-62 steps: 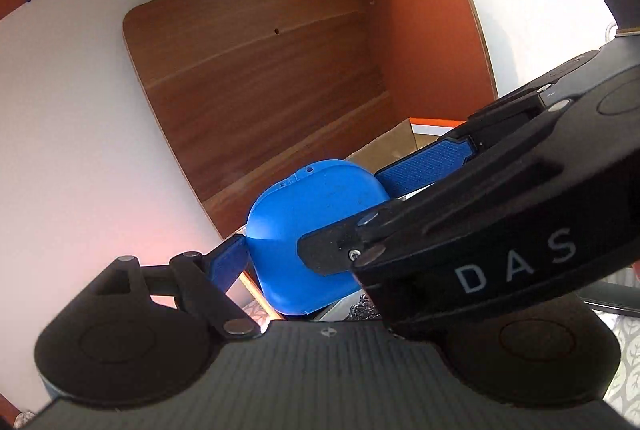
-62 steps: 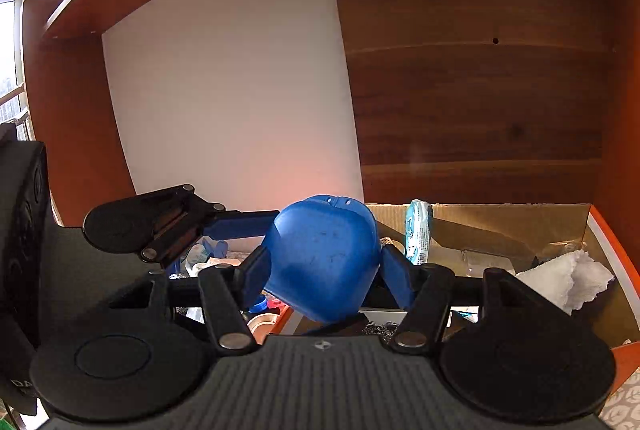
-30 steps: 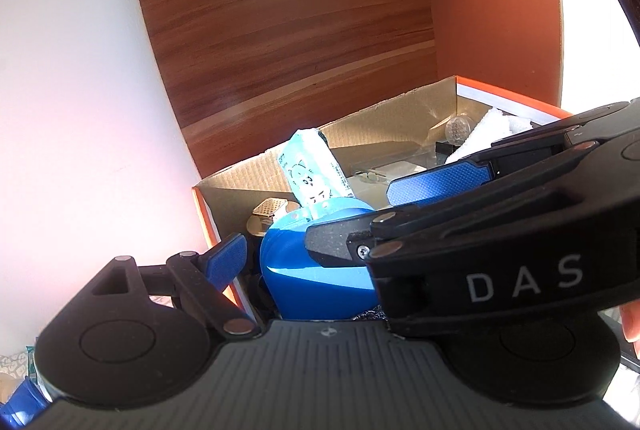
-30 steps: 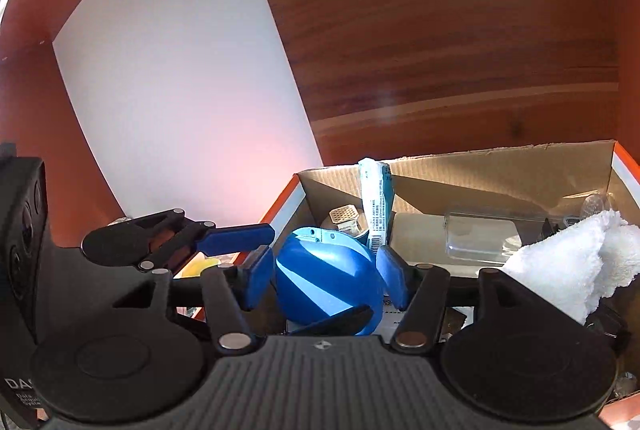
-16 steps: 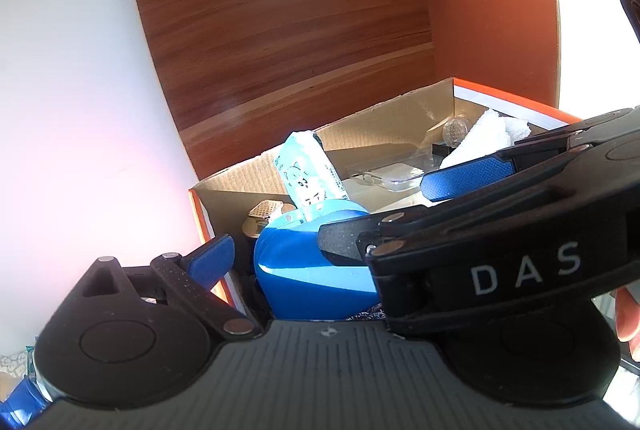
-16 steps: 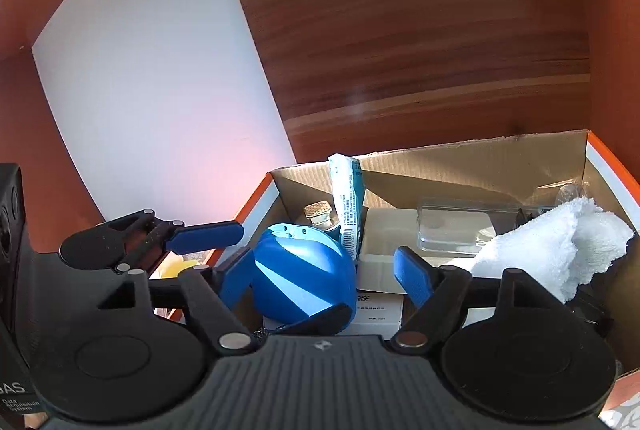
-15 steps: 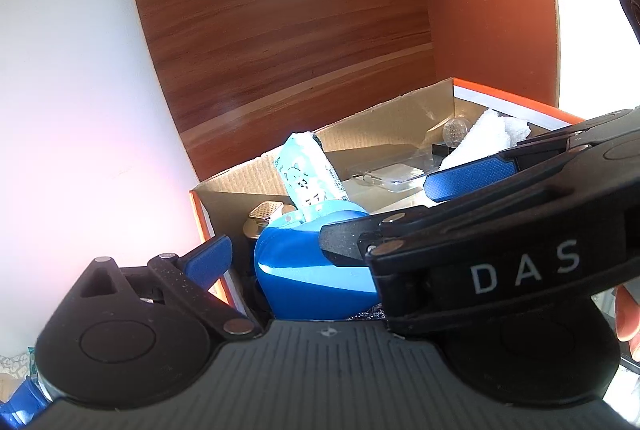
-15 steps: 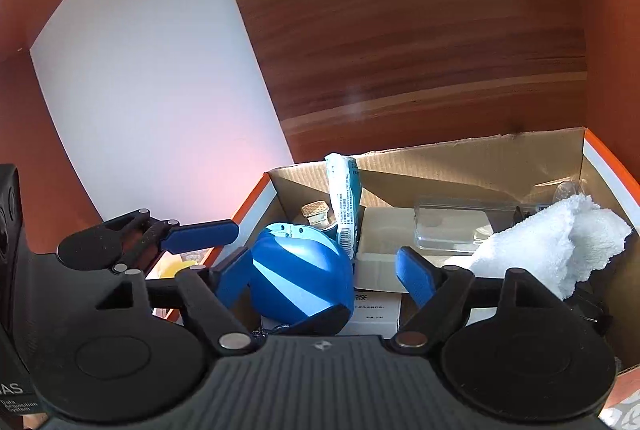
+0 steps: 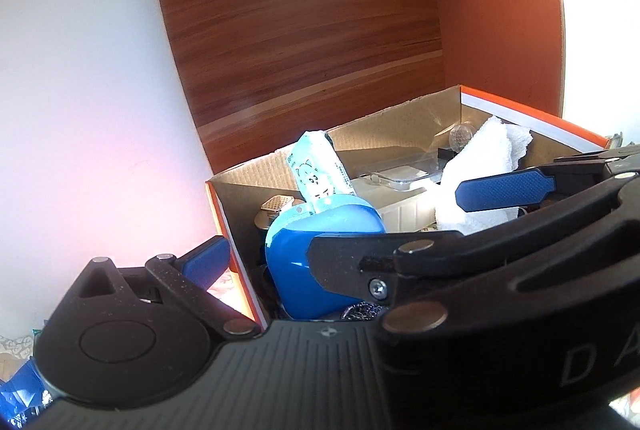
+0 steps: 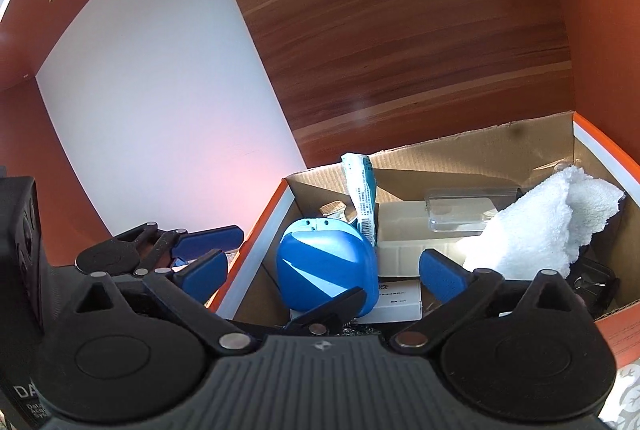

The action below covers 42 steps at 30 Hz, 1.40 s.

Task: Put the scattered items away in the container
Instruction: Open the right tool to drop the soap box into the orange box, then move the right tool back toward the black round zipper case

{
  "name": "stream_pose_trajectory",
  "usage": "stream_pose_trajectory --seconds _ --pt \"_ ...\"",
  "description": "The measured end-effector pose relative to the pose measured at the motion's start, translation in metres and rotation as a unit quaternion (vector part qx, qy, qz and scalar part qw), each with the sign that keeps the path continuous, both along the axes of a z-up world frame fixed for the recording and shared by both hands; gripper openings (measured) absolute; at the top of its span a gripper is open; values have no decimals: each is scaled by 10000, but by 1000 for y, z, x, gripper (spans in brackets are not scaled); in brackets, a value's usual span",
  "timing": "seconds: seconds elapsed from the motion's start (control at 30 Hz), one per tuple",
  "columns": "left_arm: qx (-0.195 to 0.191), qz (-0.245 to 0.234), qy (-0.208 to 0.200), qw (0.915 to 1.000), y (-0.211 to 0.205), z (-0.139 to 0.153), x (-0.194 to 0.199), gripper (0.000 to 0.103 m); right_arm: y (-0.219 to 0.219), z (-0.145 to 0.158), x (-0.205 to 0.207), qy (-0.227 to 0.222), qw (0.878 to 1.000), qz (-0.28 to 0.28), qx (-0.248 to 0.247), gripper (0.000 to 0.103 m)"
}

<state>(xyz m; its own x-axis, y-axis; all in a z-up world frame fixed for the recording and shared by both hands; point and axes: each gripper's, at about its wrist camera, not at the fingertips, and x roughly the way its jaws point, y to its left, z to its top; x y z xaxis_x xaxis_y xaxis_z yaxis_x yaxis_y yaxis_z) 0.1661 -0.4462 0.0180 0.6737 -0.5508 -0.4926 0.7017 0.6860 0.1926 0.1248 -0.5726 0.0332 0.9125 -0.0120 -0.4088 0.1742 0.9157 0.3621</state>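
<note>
The blue case (image 10: 328, 266) sits inside the cardboard box (image 10: 472, 150), down at its left end, resting on a flat white carton (image 10: 400, 300) with a patch of dark metal scrubber showing just under its front edge. Nothing grips it now.

The right gripper (image 10: 322, 270) hangs over the near edge of the box with its jaws opening, spread wide; the case lies between the two blue pads (image 10: 442, 272) but neither pad touches it, clear gaps on both sides. The left pad of that gripper is out beyond the box's orange and white left wall.

The left gripper (image 9: 380, 222) stands wide open too and holds nothing. From its own camera, one blue pad (image 9: 206, 262) is outside the box's left wall and the other stretches across over the white towel (image 9: 480, 166). The right gripper's black linkage crosses in front of this view and hides the lower part of the case (image 9: 320, 250).

Just behind the case, a pale blue packet (image 10: 362, 190) stands upright, leaning against the back wall of the box (image 9: 400, 126). Beside it a small bottle with a cork-coloured cap (image 10: 332, 208) pokes up. A clear plastic case (image 10: 468, 210) lies on a white box in the middle, and the towel (image 10: 536, 218) is bunched at the right end.
</note>
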Motion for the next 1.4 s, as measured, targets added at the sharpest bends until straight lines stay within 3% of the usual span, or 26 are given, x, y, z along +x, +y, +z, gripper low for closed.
stream_pose_trajectory --seconds 0.2,0.47,0.83,1.4 --pt "-2 -13 -92 10000 12 5 -9 103 8 4 -7 -38 10000 25 -81 103" --pt "-365 -52 -60 9993 48 16 -25 103 23 13 -29 -198 9996 17 -212 103" --pt "-427 -24 -5 9991 99 11 -51 103 68 7 -58 -342 9986 226 -330 103" --pt "-220 1023 227 9943 175 -17 -54 103 158 -10 -35 -75 9929 1103 -433 103"
